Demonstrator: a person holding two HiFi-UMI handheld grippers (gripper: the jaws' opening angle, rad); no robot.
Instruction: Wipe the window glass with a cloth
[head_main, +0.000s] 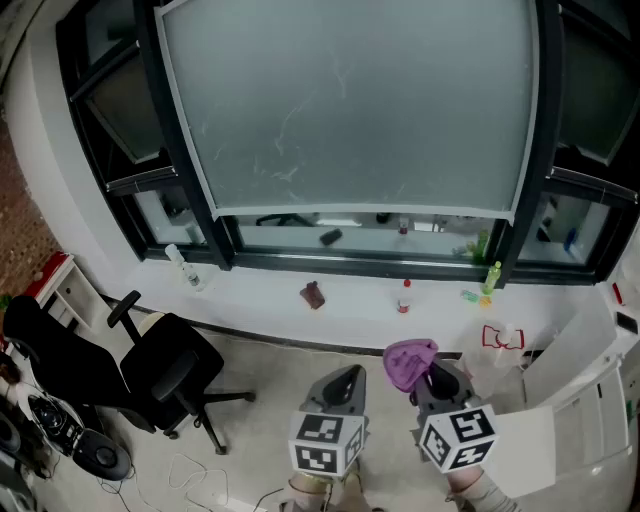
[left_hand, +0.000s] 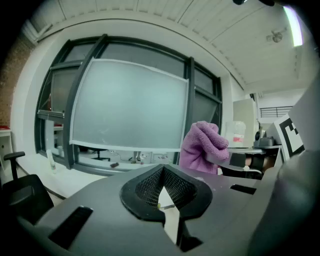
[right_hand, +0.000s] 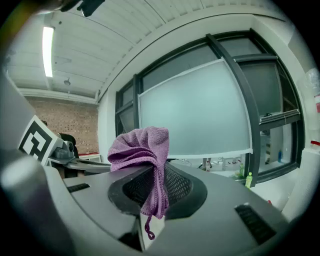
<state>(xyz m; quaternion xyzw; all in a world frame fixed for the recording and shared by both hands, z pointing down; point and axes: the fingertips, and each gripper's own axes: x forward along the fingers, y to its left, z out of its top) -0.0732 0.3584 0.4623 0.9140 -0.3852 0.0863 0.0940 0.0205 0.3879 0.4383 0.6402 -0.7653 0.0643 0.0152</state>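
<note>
Below the window glass (head_main: 345, 105), a frosted pane with faint streaks, a white sill (head_main: 260, 290) runs along its lower edge. Down and left of the glass stands a black office chair (head_main: 150, 370). Beneath the glass's right half, the right gripper (head_main: 432, 378) has its jaws clamped on a bunched purple cloth (head_main: 408, 362), well apart from the glass. Beneath the glass's middle, the left gripper (head_main: 345, 380) has its jaws closed on nothing. Under the glass's lower edge stands a small, seemingly red-capped bottle (head_main: 405, 297).

Left hand-held gripper (head_main: 344, 376) jaws together, empty, right hand-held gripper (head_main: 438, 384) clamping purple cloth (head_main: 407, 361)
</note>
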